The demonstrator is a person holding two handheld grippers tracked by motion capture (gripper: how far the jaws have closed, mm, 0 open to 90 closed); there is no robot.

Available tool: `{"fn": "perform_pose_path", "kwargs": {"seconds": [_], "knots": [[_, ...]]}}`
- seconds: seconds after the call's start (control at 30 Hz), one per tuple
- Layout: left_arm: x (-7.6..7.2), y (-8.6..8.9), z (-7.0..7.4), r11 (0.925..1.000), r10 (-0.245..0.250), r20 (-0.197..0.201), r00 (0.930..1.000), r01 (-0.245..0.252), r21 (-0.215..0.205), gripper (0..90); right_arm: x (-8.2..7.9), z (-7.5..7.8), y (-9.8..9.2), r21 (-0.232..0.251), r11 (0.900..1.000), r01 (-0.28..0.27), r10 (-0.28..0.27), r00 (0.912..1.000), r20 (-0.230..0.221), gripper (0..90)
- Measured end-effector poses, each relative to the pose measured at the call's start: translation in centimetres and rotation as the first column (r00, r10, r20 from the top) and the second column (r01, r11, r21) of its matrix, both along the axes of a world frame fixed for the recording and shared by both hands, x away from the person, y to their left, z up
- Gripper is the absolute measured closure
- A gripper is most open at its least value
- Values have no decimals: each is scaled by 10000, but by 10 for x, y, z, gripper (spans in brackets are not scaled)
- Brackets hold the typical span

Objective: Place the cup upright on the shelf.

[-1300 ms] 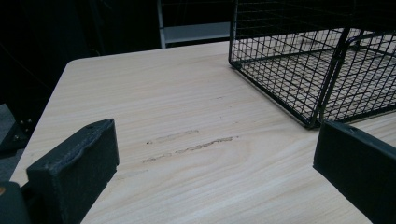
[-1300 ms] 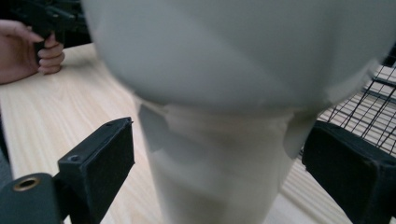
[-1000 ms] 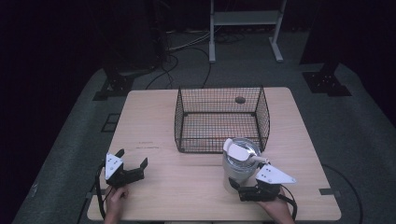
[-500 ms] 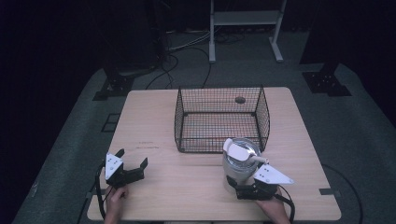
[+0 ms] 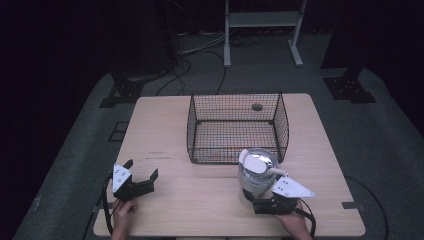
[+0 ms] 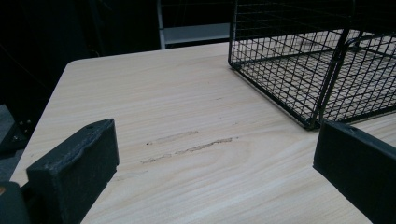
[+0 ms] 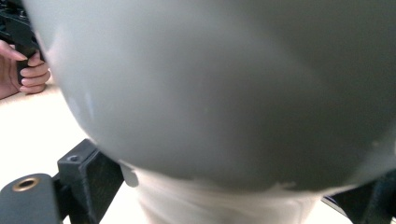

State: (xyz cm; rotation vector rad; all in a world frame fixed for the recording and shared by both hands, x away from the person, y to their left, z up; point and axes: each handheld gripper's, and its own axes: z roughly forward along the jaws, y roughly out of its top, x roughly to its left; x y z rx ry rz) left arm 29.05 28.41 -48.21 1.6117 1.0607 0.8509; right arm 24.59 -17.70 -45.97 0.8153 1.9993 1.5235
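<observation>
Left gripper (image 5: 141, 181) sits at the near-left of the table (image 5: 160, 130), jaws spread wide with nothing between them, bare wood under them. Wire basket (image 5: 235, 127) stands mid-table toward the far side, just ahead and to the right of my left jaws in the left gripper view. Grey-white jar (image 5: 255, 172) stands upright on the table, just in front of the basket's near-right corner. Right gripper (image 5: 260, 202) has its jaws clamped on the jar's lower part, one each side.
</observation>
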Motion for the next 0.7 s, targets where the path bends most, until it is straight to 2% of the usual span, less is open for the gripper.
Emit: {"fn": "perform_pose_path", "kwargs": {"seconds": [0.4,0.7], "knots": [[0,0,0,10000,13,6,10000,-13,-24,0,2,4,-5,175,9994,-284,289,9992,-284,84],[0,0,0,10000,-3,-20,10000,3,-16,0,4,18,-4,353,9981,-501,503,9987,-38,85]]}}
